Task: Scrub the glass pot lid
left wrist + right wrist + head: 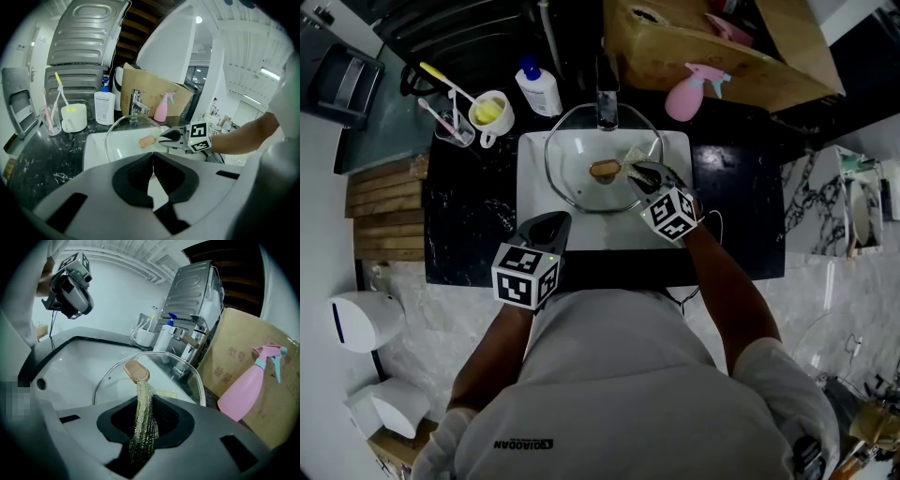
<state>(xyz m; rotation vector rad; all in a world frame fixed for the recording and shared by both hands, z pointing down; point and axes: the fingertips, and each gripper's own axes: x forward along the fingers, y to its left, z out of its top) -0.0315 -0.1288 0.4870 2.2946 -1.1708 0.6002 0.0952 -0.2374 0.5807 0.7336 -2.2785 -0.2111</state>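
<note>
Meanwhile, the right tool [143, 427], clenched on a scrubber [142, 401], should press flat circles across the lid [575, 161] while the left tool [152, 174], clenched empty, steadies it

A white sink [534, 155] is set in a black marbled counter [469, 220], with a faucet [607, 101] at its 12 o'clock. A pink spray bottle [682, 98] is seen at 1 o'clock, before a cardboard box [769, 66] (characters are printed on its side). At 11 o'clock a white bottle [540, 92] is stood, and at 10 o'clock a mug [492, 114] and a toothbrush glass [450, 128].
</note>
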